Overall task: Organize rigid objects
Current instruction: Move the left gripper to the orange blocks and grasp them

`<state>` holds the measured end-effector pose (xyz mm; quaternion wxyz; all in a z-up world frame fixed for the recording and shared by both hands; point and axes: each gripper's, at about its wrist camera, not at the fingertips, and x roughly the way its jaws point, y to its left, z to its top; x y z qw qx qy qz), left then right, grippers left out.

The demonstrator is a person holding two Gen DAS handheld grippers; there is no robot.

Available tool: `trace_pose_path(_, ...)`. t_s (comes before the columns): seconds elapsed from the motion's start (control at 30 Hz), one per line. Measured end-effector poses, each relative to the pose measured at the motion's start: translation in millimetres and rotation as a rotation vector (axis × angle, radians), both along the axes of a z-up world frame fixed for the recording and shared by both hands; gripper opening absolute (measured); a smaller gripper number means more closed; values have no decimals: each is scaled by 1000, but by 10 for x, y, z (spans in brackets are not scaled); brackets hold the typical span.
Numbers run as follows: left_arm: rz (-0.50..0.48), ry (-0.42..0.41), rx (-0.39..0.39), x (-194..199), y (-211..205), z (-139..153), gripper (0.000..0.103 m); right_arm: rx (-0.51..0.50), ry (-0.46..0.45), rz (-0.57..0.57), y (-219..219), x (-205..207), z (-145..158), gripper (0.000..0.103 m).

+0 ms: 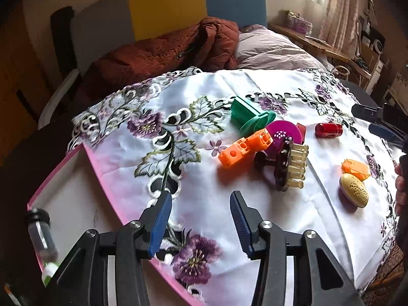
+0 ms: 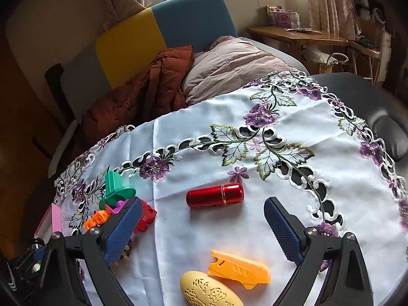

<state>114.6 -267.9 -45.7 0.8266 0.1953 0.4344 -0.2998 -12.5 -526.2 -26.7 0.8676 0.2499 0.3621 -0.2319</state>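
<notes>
My left gripper (image 1: 200, 199) is open and empty over the embroidered white cloth, just right of a pink-rimmed white box (image 1: 76, 178) that holds a clear tube with a black cap (image 1: 42, 232). Ahead lie a green cup (image 1: 248, 116), a purple disc (image 1: 283, 134), an orange block (image 1: 242, 150), a dark brush with pale bristles (image 1: 288, 165), a red capsule (image 1: 327, 130), an orange clip (image 1: 355, 169) and a cream oval case (image 1: 354, 190). My right gripper (image 2: 204, 209) is open and empty; the red capsule (image 2: 215, 195) lies just beyond its fingertips, the orange clip (image 2: 239, 269) and cream case (image 2: 209, 290) between its arms.
The cloth (image 2: 293, 178) covers a round dark table (image 2: 357, 86). Behind it is a sofa with a rust blanket (image 1: 165, 51) and a pale pillow (image 1: 272, 48). A wooden shelf (image 2: 298, 34) stands at the back right. The right gripper shows at the left wrist view's right edge (image 1: 382, 125).
</notes>
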Motion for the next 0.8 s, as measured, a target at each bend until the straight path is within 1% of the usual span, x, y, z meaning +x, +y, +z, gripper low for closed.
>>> trace_pose_path(0.03,-23,-16,14,28,-79,-19,48,5,-1,-2,-8,-1,-2,97)
trace_pose_path(0.1,-71,-17,46,95,-221,-75,48,16,-2,-5,-22,-2,-8,97)
trace_pose_path(0.2,-139,-13,54,184,-394,-158,48,30,-5,-7,-42,0,-15,97)
trace_pose_path(0.27,-172,-18,78,224,-487,-221,48,42,-6,-7,-51,2,-21,97)
trace_pose_path(0.3,-202,-7,82,245,-536,-252,48,45,-7,-8,-57,3,-24,97)
trace_pose_path(0.37,-233,-4,94,266,-604,-296,48,48,-8,-11,-67,4,-25,97)
trace_pose_path(0.43,-266,17,95,306,-667,-344,48,56,-12,-13,-76,1,-24,97)
trace_pose_path(0.53,-291,32,84,350,-744,-394,48,63,-16,-18,-86,1,-23,97)
trace_pose_path(0.6,-294,54,67,393,-780,-427,48,64,-18,-20,-94,0,-22,97)
trace_pose_path(0.67,-272,72,37,430,-796,-458,47,56,-15,-26,-107,0,-23,97)
trace_pose_path(0.7,-268,73,29,427,-796,-455,38,56,-15,-31,-116,-3,-25,97)
trace_pose_path(0.73,-267,78,22,413,-791,-447,27,57,-17,-34,-125,-9,-26,97)
trace_pose_path(0.8,-258,99,-1,369,-757,-440,23,53,-20,-44,-141,-20,-21,97)
